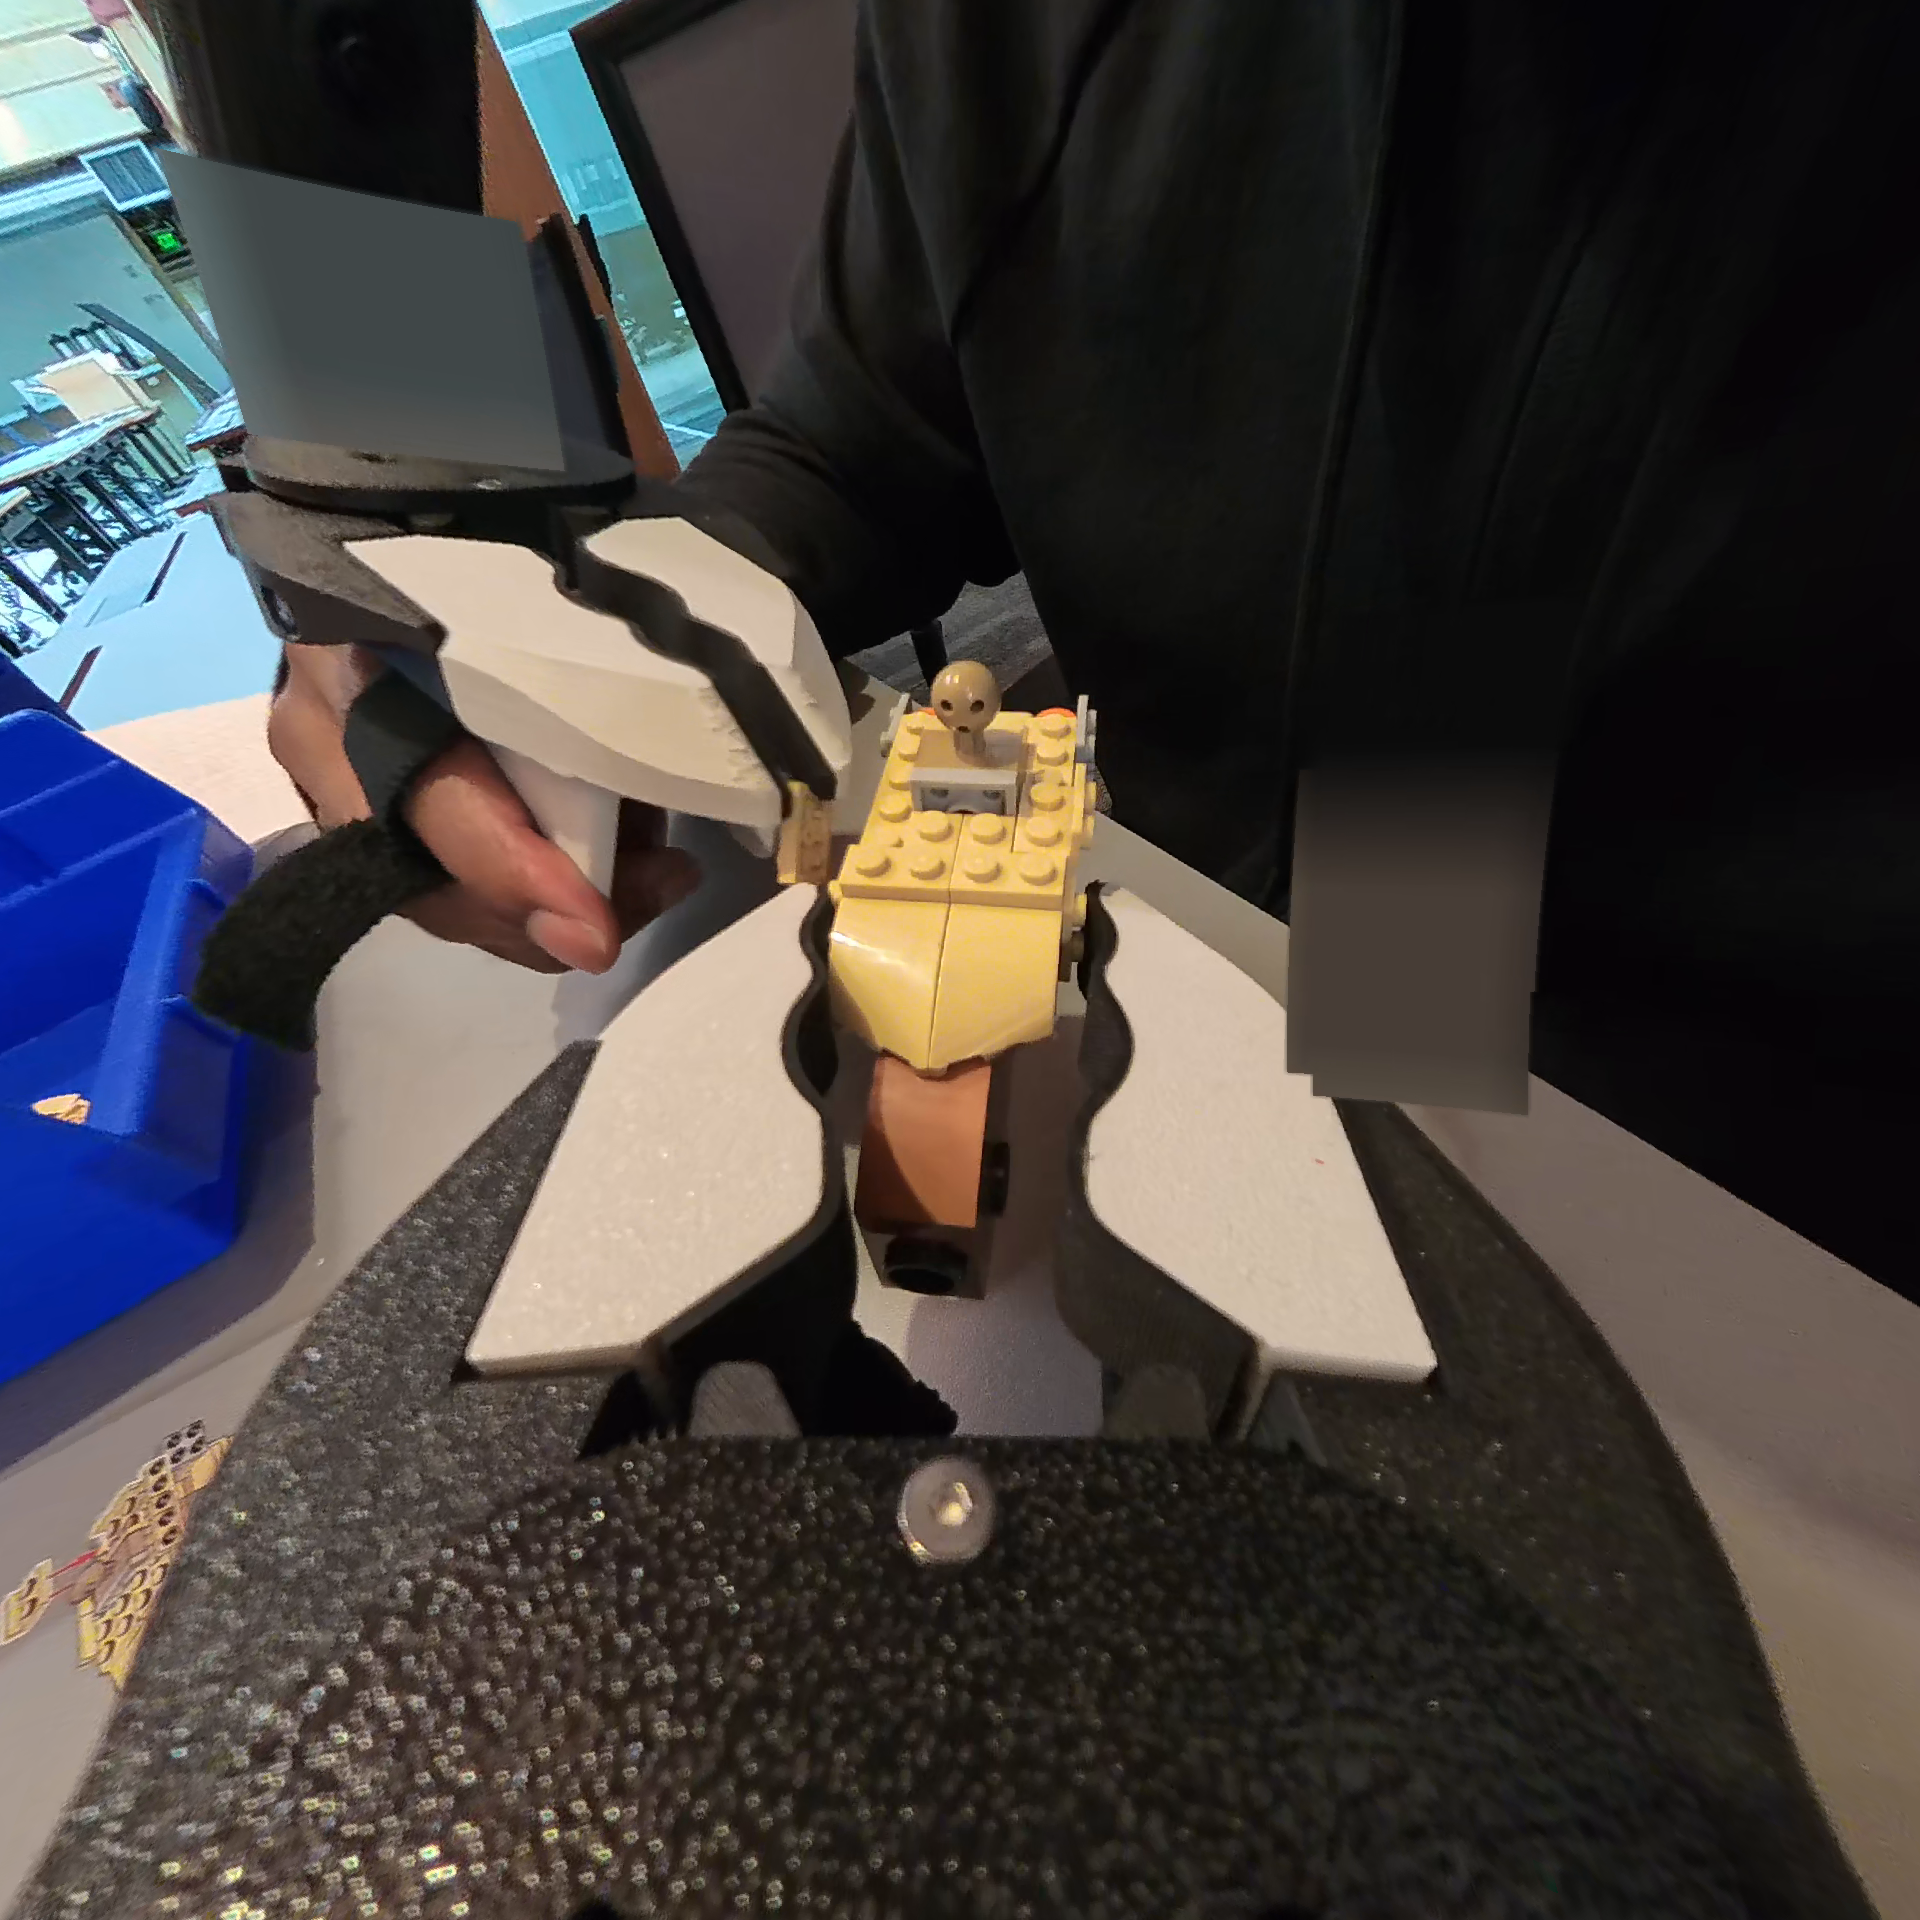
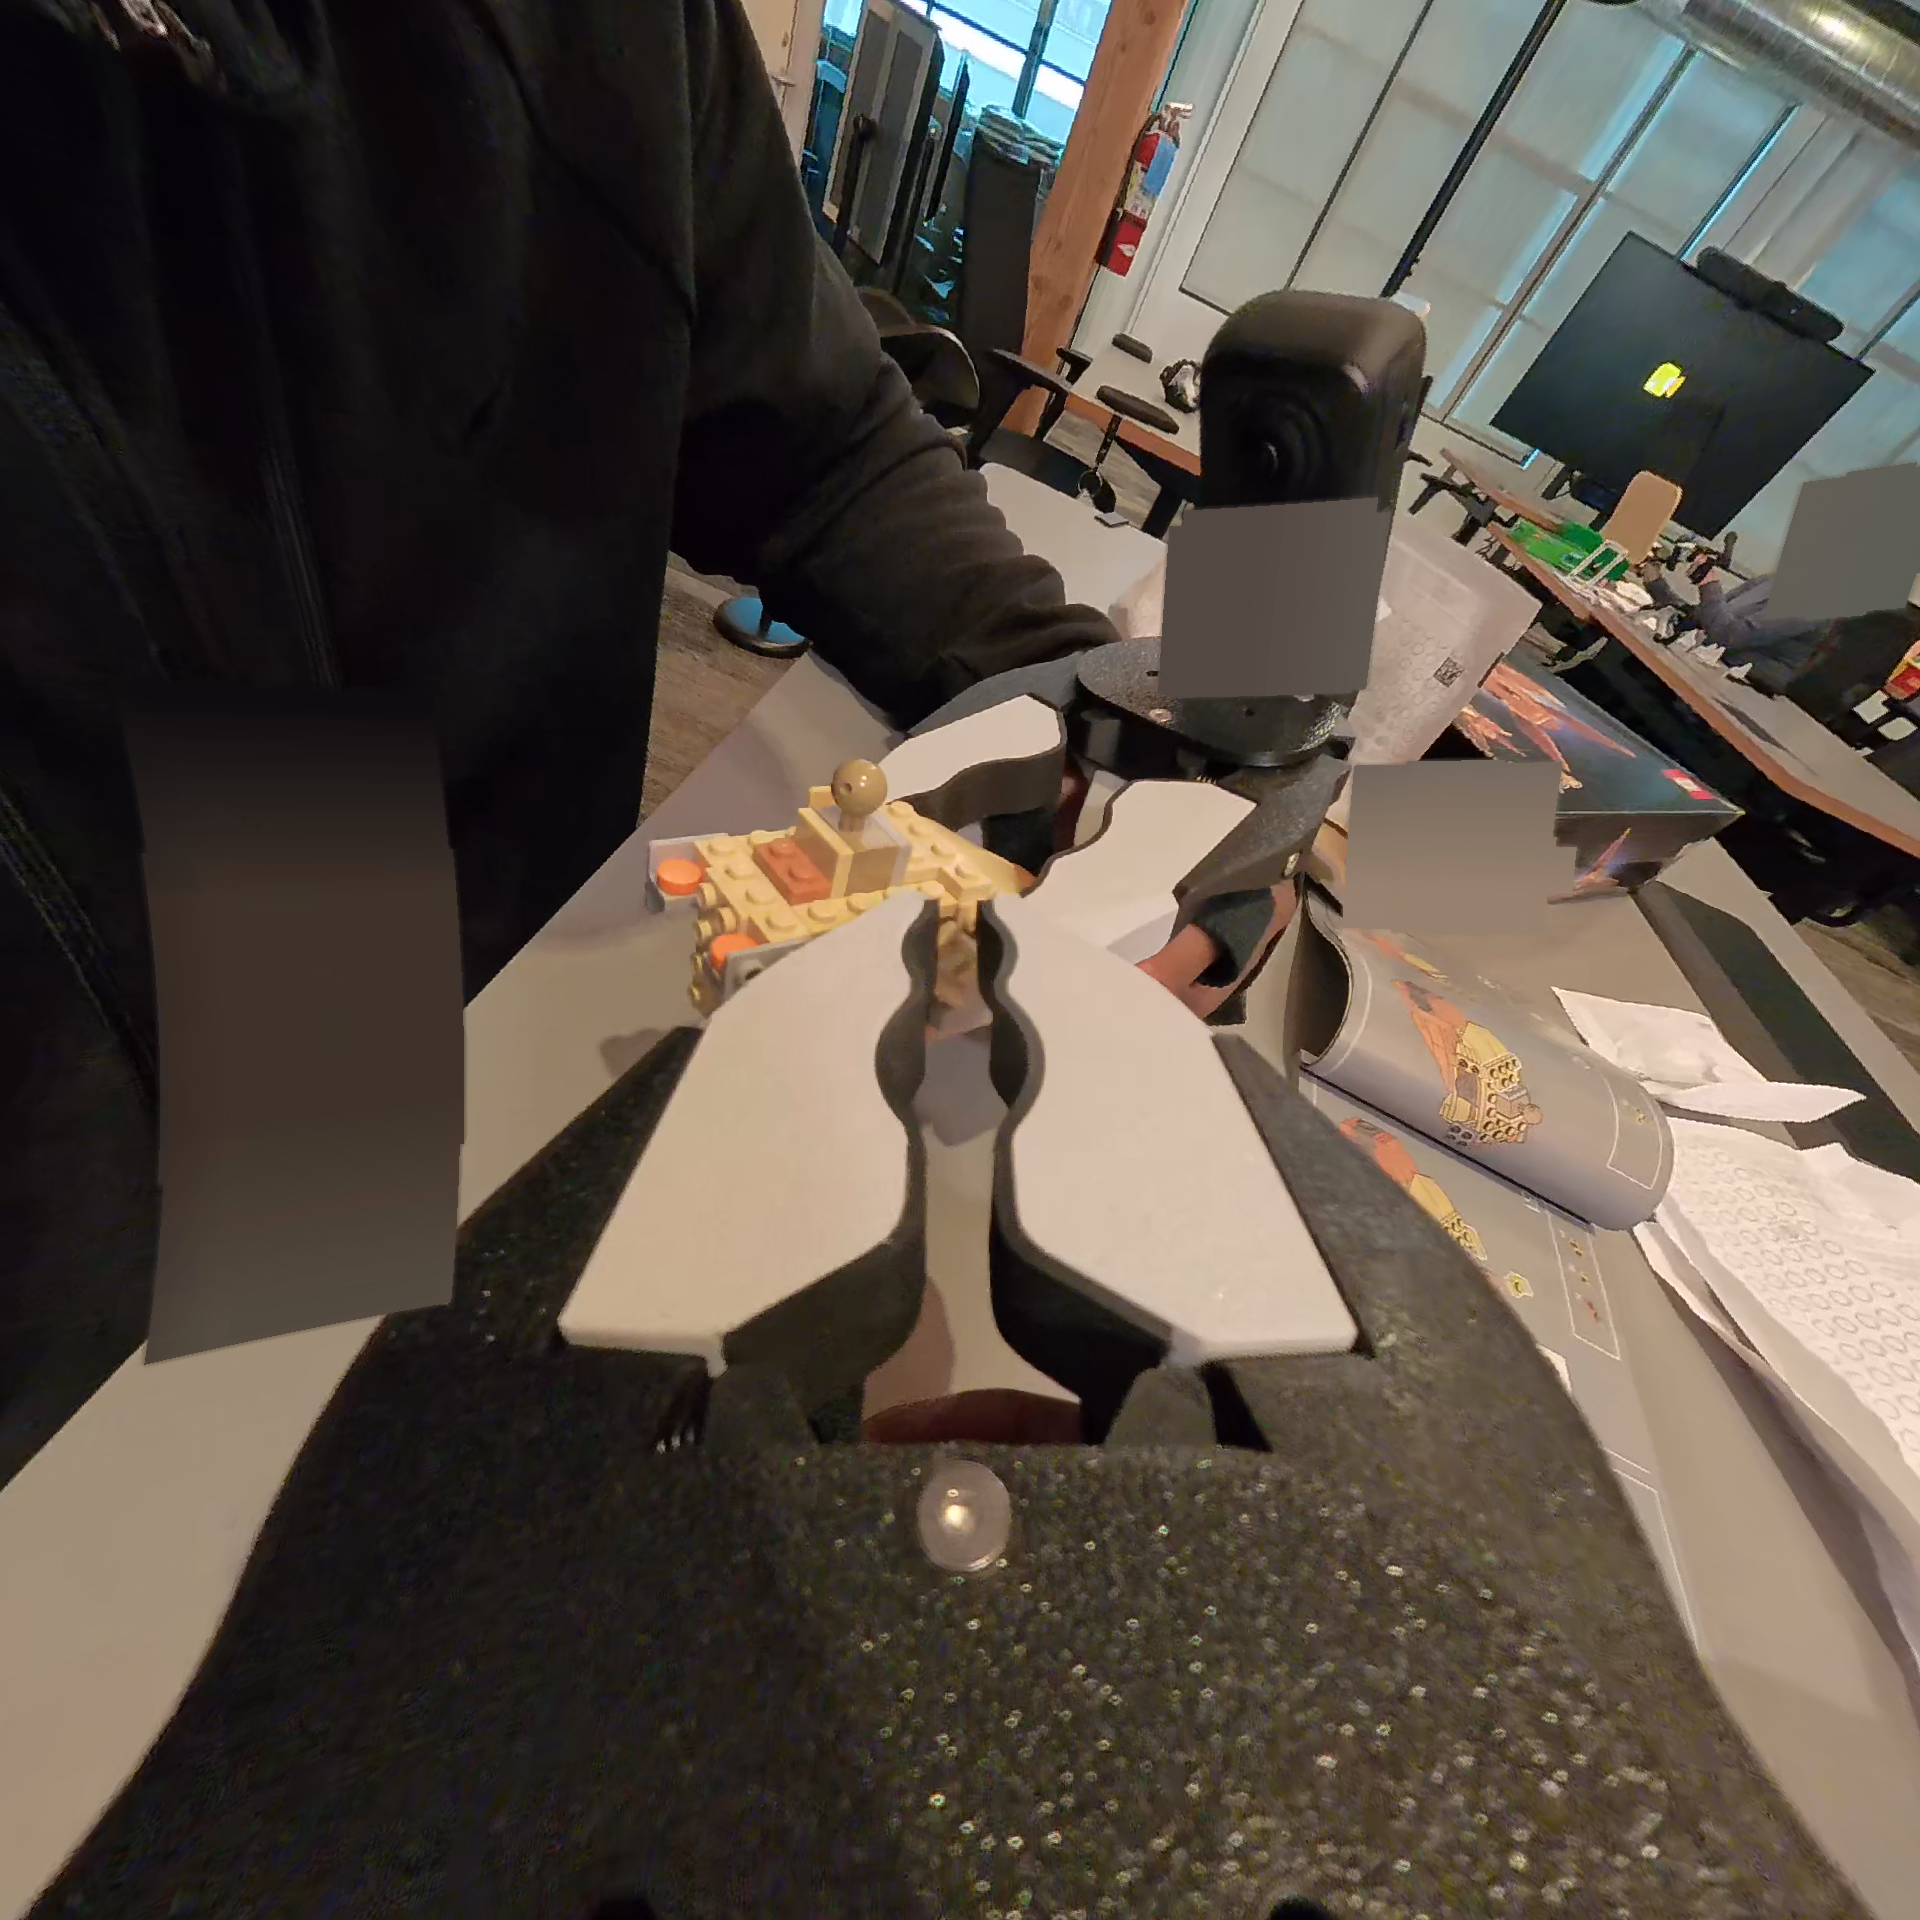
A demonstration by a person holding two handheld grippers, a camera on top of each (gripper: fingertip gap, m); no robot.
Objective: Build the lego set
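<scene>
A tan lego model [image 1: 956, 883] with a studded top, a ball-topped post and a brown base is clamped between the white fingers of my left gripper [image 1: 956, 914], above the grey table. My right gripper [image 1: 805, 800] comes in from the upper left, shut on a small tan brick [image 1: 805, 847] that touches the model's left side. In the right wrist view, my right gripper [image 2: 951, 920] pinches that small brick [image 2: 956, 977] against the near side of the model [image 2: 831, 873]. The left gripper [image 2: 1039, 873] holds the model from behind.
A blue parts bin [image 1: 104, 987] stands at the left. An open instruction booklet [image 2: 1475, 1101], white paper bags [image 2: 1766, 1247] and the set's box [image 2: 1621, 800] lie to the right on the table [image 2: 571, 987]. A person in a black jacket [image 2: 416, 416] stands close behind. Both grippers' tips are close together, under 4 cm apart.
</scene>
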